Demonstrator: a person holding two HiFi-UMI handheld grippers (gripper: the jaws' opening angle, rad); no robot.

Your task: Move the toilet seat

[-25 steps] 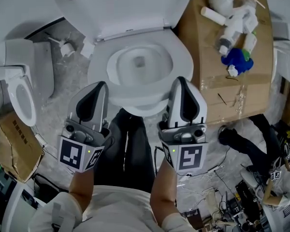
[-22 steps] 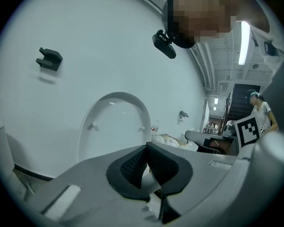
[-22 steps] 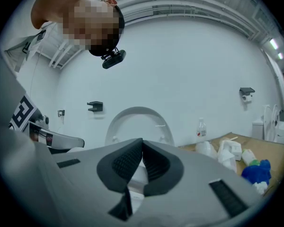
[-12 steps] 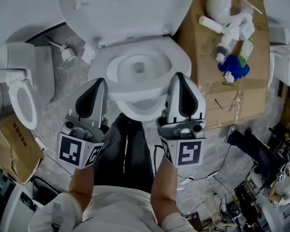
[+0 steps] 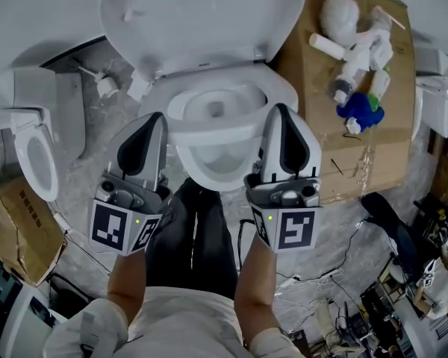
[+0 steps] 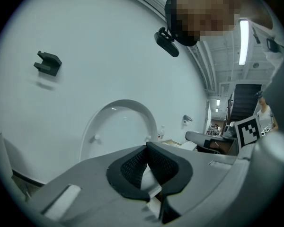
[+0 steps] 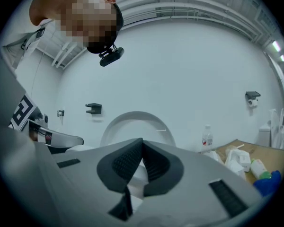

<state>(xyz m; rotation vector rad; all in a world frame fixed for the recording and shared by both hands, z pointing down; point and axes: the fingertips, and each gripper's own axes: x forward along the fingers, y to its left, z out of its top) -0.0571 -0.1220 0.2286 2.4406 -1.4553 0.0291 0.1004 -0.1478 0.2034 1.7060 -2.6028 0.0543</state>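
Closing in on the raised seat

Toilet seat (image 5: 201, 17) stands tipped up ahead of both tongs, untouched. Left tongs (image 5: 157, 118) and right tongs (image 5: 281, 108) have edged forward, flanking the bowl (image 5: 222, 136), each pinched fully together on nothing. Contact probably comes next.

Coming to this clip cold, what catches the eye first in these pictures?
The white toilet in the middle of the head view draws the eye first, with its lid raised. In front of the bowl, the left gripper and the right gripper are held side by side, both with jaws shut and empty. To the right, white bottles and a blue object lie on a sheet of cardboard.
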